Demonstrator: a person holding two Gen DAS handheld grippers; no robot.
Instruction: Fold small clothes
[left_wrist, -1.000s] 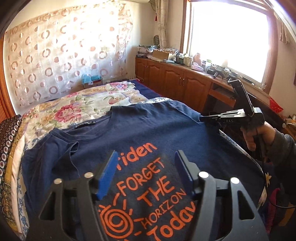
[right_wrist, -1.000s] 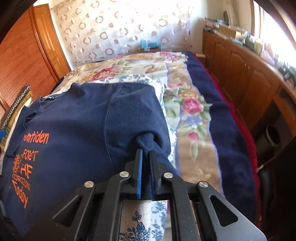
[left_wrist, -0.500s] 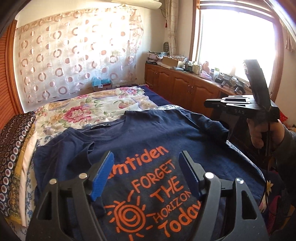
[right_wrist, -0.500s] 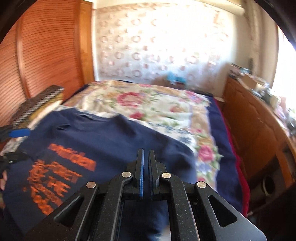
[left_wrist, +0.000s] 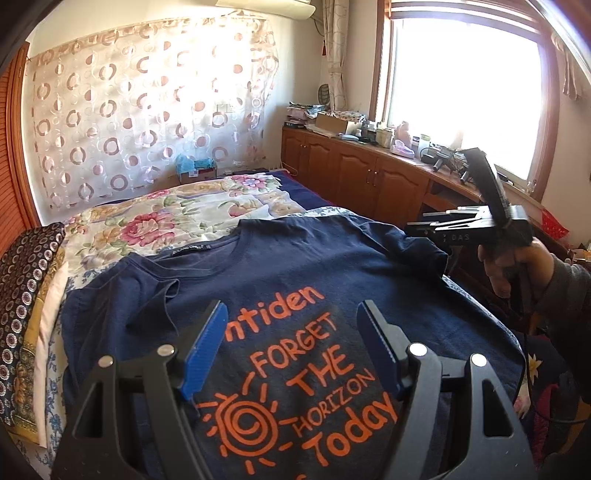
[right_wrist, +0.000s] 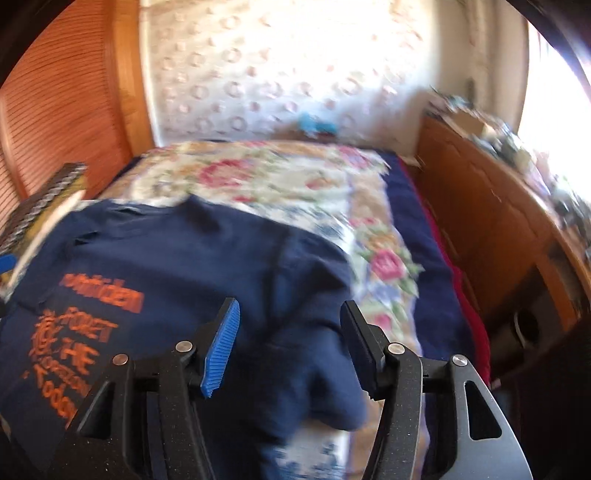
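Note:
A navy T-shirt (left_wrist: 295, 273) with orange print lies face up on the bed, collar at the far end. My left gripper (left_wrist: 291, 350) hovers open over the print, nothing between its blue pads. The right gripper (left_wrist: 417, 230), held by a hand (left_wrist: 498, 269), hangs just above the shirt's right sleeve (left_wrist: 417, 251). In the blurred right wrist view the right gripper (right_wrist: 290, 332) has its jaws opening. The sleeve (right_wrist: 314, 369) lies loose and bunched below the gap, and the pads do not press on it.
A floral bedspread (left_wrist: 155, 221) covers the bed. Folded patterned bedding (left_wrist: 26, 295) is stacked along its left side. Wooden cabinets (left_wrist: 369, 177) with cluttered tops run along the right under the window. A wooden slatted wall (right_wrist: 55, 122) stands at the left.
The right gripper, shut on the sleeve before, has let it go and its jaws now stand apart. The sleeve, earlier pulled out sideways, lies slack by the shoulder. The left gripper barely moved.

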